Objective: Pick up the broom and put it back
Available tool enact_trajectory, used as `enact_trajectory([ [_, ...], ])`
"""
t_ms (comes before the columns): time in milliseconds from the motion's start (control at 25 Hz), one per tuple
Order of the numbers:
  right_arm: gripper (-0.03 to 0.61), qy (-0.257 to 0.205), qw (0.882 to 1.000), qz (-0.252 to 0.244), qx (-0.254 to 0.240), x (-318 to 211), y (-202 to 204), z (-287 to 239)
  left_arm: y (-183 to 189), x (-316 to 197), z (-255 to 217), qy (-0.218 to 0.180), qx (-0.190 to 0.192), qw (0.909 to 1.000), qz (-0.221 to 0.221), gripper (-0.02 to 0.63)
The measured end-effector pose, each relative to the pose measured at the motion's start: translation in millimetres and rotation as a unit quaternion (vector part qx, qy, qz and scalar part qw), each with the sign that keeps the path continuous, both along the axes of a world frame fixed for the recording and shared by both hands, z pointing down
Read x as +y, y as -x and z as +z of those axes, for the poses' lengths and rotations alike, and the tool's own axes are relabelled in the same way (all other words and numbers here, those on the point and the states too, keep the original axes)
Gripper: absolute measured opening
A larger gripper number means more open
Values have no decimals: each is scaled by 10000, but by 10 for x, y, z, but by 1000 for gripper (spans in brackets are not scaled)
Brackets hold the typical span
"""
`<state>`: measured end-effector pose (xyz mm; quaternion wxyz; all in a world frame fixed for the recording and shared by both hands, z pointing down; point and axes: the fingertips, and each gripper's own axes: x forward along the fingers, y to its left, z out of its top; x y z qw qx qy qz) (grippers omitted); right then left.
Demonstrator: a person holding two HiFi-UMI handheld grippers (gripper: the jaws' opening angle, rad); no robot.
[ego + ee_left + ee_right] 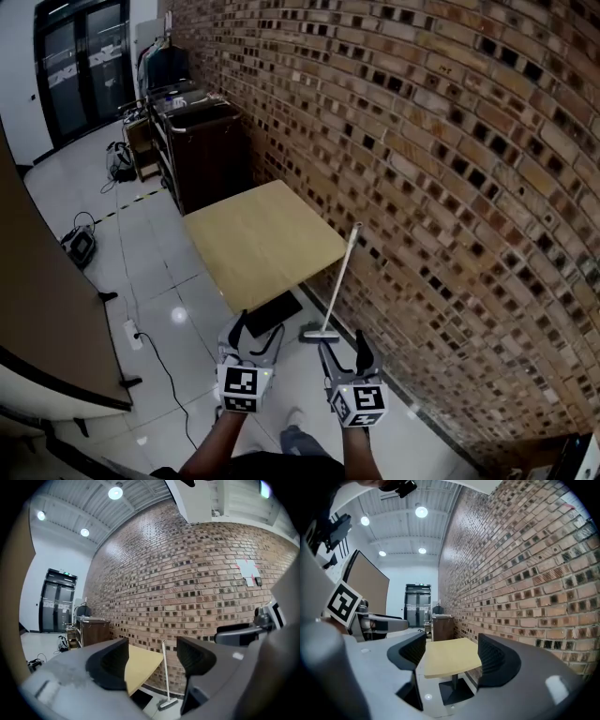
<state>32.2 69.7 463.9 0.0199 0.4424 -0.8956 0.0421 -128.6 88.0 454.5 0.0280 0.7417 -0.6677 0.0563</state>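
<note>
A broom (pixel 336 286) with a pale handle and a grey brush head leans against the brick wall, its head on the floor beside the wooden table (pixel 263 236). The left gripper view shows the broom (pixel 165 677) between the jaws but far off. My left gripper (pixel 254 345) and right gripper (pixel 343 353) are held side by side above the floor, short of the broom. Both are open with nothing between their fingers. The right gripper view looks at the table (pixel 450 663); the broom is outside that view.
The brick wall (pixel 441 169) runs along the right. A dark cabinet (pixel 202 150) stands beyond the table. A power strip (pixel 133 335) with a cable and a small device (pixel 79 244) lie on the tiled floor at left. A brown partition (pixel 47 309) closes the left side.
</note>
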Motion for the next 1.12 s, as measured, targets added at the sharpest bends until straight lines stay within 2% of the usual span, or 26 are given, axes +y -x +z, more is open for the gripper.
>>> enact_trajectory([
  [240,347,51,10000,-3,80,-969,-274,0,-236,-1011,-90,-5,-220,9997,67,321],
  [480,347,267,9996,-55,58,-1684,-253,176,-247,-1651,12,165,-312,9994,47,321],
  [680,347,302,9995,30,-3,-2302,-170,283,-106,-2289,97,202,-337,9992,76,321],
  [880,347,402,9981,461,-74,-2875,-77,423,25,-2928,140,115,-293,9982,506,321],
  [1040,347,498,9951,854,-99,-3231,-41,504,13,-3328,87,-6,-446,9939,1008,321],
  [1120,347,575,9933,1000,-28,-3367,-53,557,-2,-3527,110,10,-373,9923,1179,321],
])
